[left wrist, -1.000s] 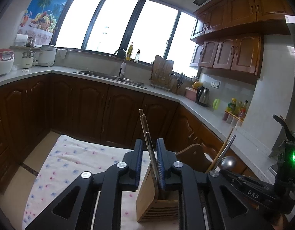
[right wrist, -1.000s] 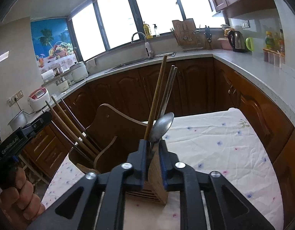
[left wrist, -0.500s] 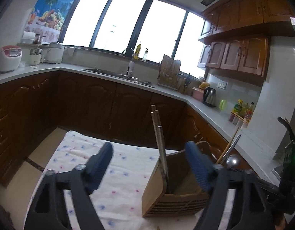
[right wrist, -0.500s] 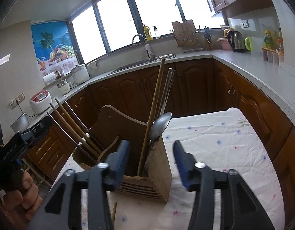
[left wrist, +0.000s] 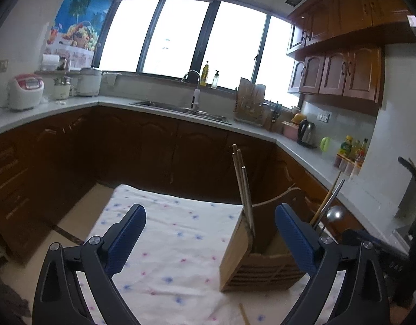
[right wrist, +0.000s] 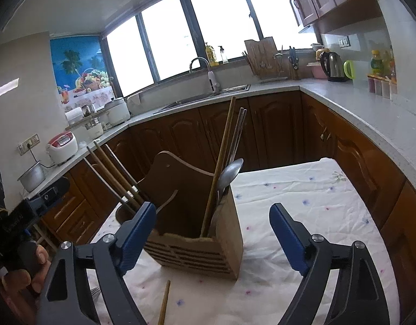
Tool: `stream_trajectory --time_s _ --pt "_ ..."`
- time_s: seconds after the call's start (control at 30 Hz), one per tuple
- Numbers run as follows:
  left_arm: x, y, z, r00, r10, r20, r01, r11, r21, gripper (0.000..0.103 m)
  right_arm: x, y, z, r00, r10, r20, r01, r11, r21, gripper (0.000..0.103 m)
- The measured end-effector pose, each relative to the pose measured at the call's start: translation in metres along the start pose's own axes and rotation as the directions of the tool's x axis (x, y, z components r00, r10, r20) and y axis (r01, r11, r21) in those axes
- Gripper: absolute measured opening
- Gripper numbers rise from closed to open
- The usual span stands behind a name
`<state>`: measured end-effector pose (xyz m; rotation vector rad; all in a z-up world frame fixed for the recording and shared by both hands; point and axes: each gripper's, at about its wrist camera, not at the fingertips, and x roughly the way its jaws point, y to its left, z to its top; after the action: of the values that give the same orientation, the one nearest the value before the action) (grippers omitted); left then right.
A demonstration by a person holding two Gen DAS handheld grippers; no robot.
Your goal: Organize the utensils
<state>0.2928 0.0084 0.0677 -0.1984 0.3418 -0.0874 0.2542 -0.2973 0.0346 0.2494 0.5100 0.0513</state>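
While the wooden holder [right wrist: 197, 233] stands on the flowered cloth [right wrist: 302, 205], chopsticks [right wrist: 221, 159] and a spoon [right wrist: 229, 173] lean in its right compartment, and more chopsticks [right wrist: 113, 173] lean in the left one. One loose chopstick [right wrist: 164, 303] lies on the cloth, near. The right gripper [right wrist: 212, 235] is opening, its blue pads either side of the holder and clear of it. The left gripper [left wrist: 210, 238] is opening too, gripping nothing, with the holder's left corner between its pads. A hand [right wrist: 23, 273] holds that gripper at the left. Counters and a sink [left wrist: 180, 107] lie far behind.
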Motion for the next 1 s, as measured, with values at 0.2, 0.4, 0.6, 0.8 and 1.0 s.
stream_trajectory --time_s 0.2,0.4,0.6,0.8,1.0 --pt "-0.029 -0.001 -0.011 1.000 0.012 0.006 -0.012 0.999 0.047 0.101 -0.023 0.003 -0.008 1.000 0.015 0.015 -0.015 1.000 -0.004 0.093" --pt "-0.067 -0.005 -0.027 1.000 0.012 0.000 -0.012 0.996 0.085 0.102 -0.055 0.013 -0.019 0.998 0.031 0.052 -0.030 0.999 -0.010 0.097" --pt "-0.105 -0.007 -0.038 1.000 0.027 0.009 -0.028 0.991 0.132 0.102 -0.091 0.024 -0.034 0.995 0.038 0.096 -0.037 0.999 -0.012 0.101" --pt "-0.137 -0.001 -0.048 0.997 0.083 0.010 -0.083 0.984 0.159 0.102 -0.119 0.036 -0.050 0.992 0.033 0.121 -0.031 0.999 -0.024 0.102" --pt "-0.171 0.011 -0.058 1.000 -0.004 0.004 0.004 0.996 0.092 0.102 -0.141 0.047 -0.070 0.992 0.011 0.128 -0.006 0.999 -0.038 0.102"
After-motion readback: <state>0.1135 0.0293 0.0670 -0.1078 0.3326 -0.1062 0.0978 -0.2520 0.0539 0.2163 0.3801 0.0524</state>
